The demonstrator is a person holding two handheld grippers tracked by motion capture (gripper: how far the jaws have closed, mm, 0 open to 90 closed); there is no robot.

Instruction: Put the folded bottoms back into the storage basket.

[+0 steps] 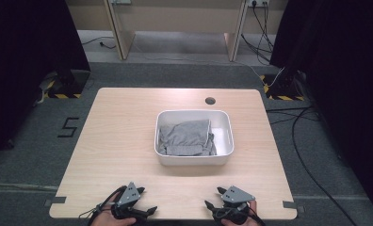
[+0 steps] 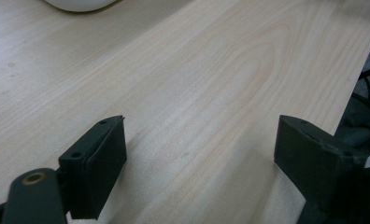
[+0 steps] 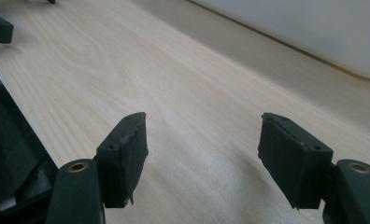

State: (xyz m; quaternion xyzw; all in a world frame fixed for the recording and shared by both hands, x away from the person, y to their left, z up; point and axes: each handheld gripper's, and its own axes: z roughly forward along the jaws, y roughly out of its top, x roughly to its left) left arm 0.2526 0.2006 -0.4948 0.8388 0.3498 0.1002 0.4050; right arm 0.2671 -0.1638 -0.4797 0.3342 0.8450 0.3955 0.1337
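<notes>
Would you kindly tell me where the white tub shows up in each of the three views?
High view: the white tub sits right of the table's centre, grey cloth inside.
Left gripper view: a curved bit of its wall at the top edge, left.
Right gripper view: its wall across the upper right.
Shared landmark: the pale wooden table.

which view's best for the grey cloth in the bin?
High view: the grey cloth lies crumpled inside the white bin, seen whole from above. The left gripper view catches just the bin's rim, the right gripper view its side wall; neither shows cloth.
</notes>
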